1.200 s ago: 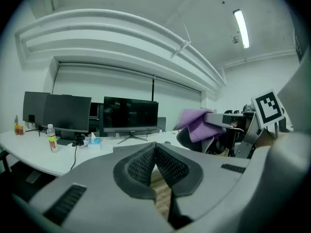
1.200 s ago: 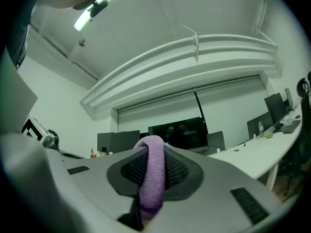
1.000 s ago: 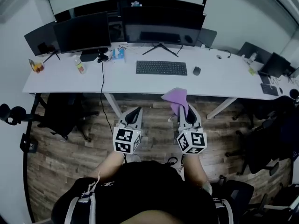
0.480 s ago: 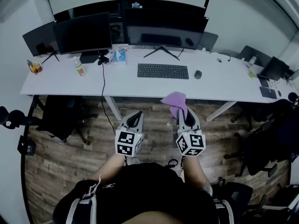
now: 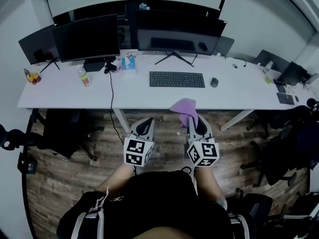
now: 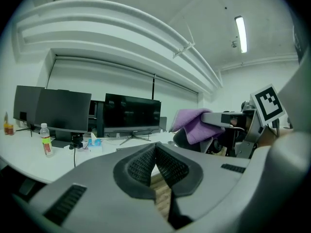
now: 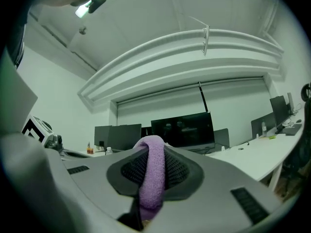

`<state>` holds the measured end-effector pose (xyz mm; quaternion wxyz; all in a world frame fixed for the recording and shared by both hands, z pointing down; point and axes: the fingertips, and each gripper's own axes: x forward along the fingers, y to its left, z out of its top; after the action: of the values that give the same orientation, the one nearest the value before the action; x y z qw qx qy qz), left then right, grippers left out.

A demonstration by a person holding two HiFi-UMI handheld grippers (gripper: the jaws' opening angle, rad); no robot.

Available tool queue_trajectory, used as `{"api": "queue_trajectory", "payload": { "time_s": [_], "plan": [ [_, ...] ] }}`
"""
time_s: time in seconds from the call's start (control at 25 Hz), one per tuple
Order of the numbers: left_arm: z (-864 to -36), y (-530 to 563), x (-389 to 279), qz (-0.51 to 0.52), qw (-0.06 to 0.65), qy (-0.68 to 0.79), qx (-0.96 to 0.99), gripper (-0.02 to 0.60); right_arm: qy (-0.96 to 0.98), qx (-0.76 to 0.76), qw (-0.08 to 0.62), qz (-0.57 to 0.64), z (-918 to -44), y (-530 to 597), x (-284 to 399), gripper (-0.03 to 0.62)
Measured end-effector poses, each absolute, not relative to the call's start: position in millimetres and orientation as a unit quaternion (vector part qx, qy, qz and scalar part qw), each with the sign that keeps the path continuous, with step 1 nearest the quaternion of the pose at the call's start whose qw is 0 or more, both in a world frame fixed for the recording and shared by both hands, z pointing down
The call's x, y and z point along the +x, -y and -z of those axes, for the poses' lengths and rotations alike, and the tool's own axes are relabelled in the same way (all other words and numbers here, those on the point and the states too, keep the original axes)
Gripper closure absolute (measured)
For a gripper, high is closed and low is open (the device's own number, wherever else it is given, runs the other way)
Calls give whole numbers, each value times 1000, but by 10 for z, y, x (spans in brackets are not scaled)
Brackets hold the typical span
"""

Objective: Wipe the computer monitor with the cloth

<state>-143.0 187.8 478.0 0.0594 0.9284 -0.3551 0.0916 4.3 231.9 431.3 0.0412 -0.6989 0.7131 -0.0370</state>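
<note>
Both grippers crept toward the desk (image 5: 239, 91): right gripper (image 5: 194, 122) clamps cloth (image 5: 183, 106), left gripper (image 5: 147, 120) closed (empty).

Grey left tongs (image 5: 145, 121), grey right tongs (image 5: 196, 122), black ribbed pads (image 6: 141, 168), black-and-white marker cubes (image 5: 137, 151), black top (image 5: 154, 198)

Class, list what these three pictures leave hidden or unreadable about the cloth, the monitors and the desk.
- Right gripper view: the full spread of the cloth. Only one fold shows, clamped in the right tool.
- Head view: the right tool's tips, covered by the cloth.
- Head view: any dust or smears on the monitor, because the screen is too small and dark.
- Head view: the label on the bottle, which is too small to read.
</note>
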Motion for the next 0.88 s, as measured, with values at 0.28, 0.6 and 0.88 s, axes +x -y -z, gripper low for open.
{"api": "queue_trajectory", "payload": {
  "time_s": [0.28,0.6,0.88],
  "plan": [
    [-4895,-1585,-1540,-99,67,349,929,568,-700,-712,37,36,-4362,-2058,46,517],
    [-5007,-1053,-1262,-100,69,355,927,568,-697,-715,42,38,-4440,-1472,416,517],
    [-4868,-253,-702,-91,55,364,925,568,-709,-704,47,19,-4287,-639,926,517]
  ]
}}
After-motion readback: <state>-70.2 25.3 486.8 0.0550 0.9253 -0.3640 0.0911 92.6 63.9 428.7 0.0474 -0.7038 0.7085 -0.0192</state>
